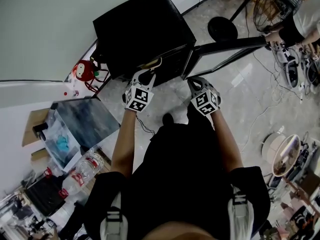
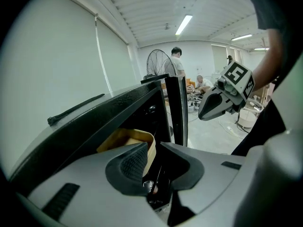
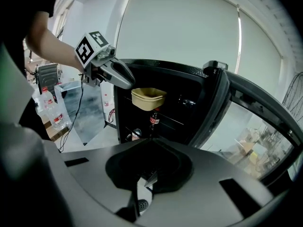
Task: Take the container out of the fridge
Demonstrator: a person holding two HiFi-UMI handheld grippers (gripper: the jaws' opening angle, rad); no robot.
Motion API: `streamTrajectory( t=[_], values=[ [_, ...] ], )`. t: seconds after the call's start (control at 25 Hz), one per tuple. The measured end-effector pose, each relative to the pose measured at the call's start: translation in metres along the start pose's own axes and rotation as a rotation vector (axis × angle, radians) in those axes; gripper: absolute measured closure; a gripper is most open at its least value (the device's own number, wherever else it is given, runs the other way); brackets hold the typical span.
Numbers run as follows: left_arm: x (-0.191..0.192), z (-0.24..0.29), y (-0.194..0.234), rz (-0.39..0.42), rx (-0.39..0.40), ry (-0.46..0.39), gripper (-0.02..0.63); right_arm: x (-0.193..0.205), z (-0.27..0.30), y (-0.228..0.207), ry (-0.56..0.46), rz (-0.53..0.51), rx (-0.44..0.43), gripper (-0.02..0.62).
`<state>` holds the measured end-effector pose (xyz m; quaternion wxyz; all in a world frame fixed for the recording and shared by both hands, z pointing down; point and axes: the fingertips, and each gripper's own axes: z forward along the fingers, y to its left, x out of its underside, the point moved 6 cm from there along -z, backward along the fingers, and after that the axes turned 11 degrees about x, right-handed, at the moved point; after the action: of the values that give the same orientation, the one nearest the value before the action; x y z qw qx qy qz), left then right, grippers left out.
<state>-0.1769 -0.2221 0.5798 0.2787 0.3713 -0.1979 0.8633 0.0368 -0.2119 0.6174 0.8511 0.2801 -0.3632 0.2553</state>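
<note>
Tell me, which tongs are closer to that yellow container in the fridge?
Left. The left tongs are right beside the container at the fridge mouth; the right tongs hang farther back, near the open door.

Fridge [image 1: 145,29] stood open at twelve o'clock. Its door [image 1: 230,45] blocked the two o'clock side. A bottle [image 3: 153,119] and can [image 3: 136,134] crowded the lower shelf.
</note>
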Motion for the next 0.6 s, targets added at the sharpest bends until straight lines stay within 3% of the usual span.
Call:
streamTrajectory(
  t=[0.44,0.6],
  values=[
    [-0.004,0.015,0.006,0.152,-0.018,0.114,0.511,0.002,-0.005,-0.007,-0.004,0.012,0.02,0.597],
    [-0.005,0.021,0.002,0.288,-0.027,0.206,0.511,0.003,-0.005,-0.009,-0.005,0.013,0.02,0.597]
  ],
)
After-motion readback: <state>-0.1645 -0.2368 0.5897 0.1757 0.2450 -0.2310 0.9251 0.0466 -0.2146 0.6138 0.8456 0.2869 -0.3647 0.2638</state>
